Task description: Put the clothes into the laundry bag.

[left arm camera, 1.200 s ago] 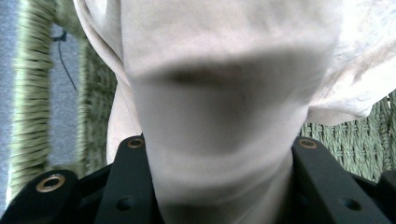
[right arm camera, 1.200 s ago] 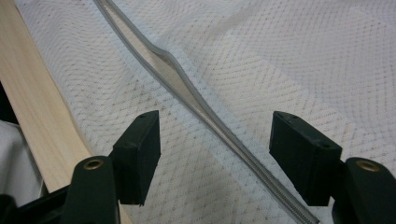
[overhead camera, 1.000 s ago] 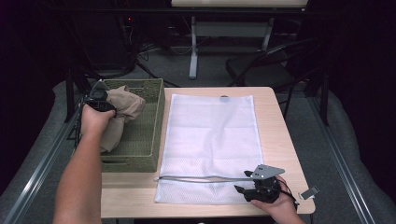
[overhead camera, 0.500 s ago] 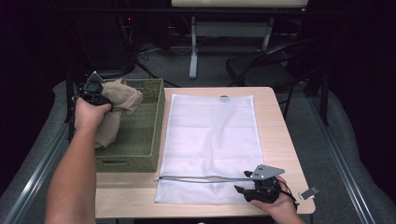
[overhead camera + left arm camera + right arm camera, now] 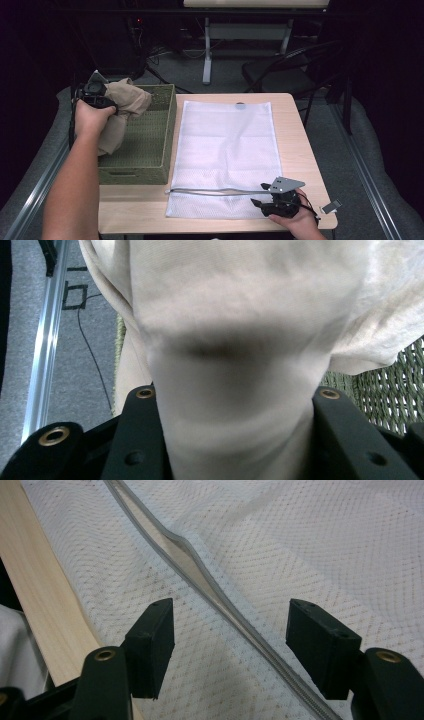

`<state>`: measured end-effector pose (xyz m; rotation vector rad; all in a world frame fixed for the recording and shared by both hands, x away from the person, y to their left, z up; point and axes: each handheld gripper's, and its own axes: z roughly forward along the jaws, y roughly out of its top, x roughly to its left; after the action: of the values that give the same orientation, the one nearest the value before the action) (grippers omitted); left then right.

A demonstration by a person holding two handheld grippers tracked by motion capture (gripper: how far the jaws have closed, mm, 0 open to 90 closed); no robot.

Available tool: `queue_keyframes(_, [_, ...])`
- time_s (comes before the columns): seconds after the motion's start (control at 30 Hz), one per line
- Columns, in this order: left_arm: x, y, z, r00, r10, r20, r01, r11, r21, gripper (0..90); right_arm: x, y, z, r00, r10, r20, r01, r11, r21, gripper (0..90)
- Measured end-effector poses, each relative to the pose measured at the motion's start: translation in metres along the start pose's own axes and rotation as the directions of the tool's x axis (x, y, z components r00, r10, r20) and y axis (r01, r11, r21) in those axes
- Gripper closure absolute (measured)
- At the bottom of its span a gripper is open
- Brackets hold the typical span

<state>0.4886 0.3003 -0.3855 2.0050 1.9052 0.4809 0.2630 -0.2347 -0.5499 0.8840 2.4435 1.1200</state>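
The left claw (image 5: 100, 97) is clamped on a beige cloth (image 5: 122, 107), its jaws pressed tight against a thick bunch of fabric in the left gripper view. The cloth hangs from it above the far left corner of the green basket (image 5: 150, 150), its lower end trailing down by the basket's left wall. The right claw (image 5: 230, 647) stands wide open, empty, low over the mesh bag (image 5: 227, 150) with the zipper (image 5: 200, 577) running between its jaws. The bag lies flat on the surface (image 5: 300, 145), just right of the basket. The step looks like lifting the cloth out; next it likely must travel right to the bag's gaping mouth near the right claw.
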Motion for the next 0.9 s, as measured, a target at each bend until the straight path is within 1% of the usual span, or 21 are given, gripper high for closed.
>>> queue_keyframes(0.17, [-0.001,0.002,-0.006,1.0000,0.001,0.008,-0.001,1.0000,-0.006,60.2,0.001,0.000,-0.001,1.0000,-0.002,0.004,0.002,1.000,0.001,36.0])
queue_keyframes(0.3, [-0.003,0.004,-0.011,0.9998,0.012,0.014,-0.011,0.9999,-0.004,60.2,0.001,0.000,-0.001,1.0000,-0.002,0.003,0.002,1.000,0.001,36.5])
queue_keyframes(0.33, [-0.003,0.004,-0.012,0.9997,0.008,0.022,-0.008,1.0000,-0.005,60.2,0.001,0.000,-0.001,1.0000,-0.002,0.003,0.002,1.000,0.001,36.5])
queue_keyframes(0.37, [-0.004,0.005,-0.014,0.9994,0.014,0.031,-0.014,0.9999,0.001,60.1,0.001,0.000,0.000,1.0000,-0.002,-0.003,0.002,1.000,-0.001,36.5])
queue_keyframes(0.5, [-0.007,0.005,-0.017,0.9991,0.030,0.030,-0.030,0.9995,-0.001,60.1,0.001,0.000,0.000,1.0000,-0.003,-0.003,0.003,1.000,-0.002,36.5])
queue_keyframes(0.7, [-0.011,0.007,-0.024,0.9986,0.042,0.032,-0.042,0.9991,-0.005,60.2,0.001,0.000,0.000,1.0000,-0.003,-0.004,0.003,1.000,-0.002,36.6])
queue_keyframes(0.9, [-0.014,0.008,-0.032,0.9983,0.053,0.026,-0.052,0.9982,-0.029,60.1,0.001,0.000,0.000,1.0000,-0.004,-0.003,0.004,1.000,0.003,36.8])
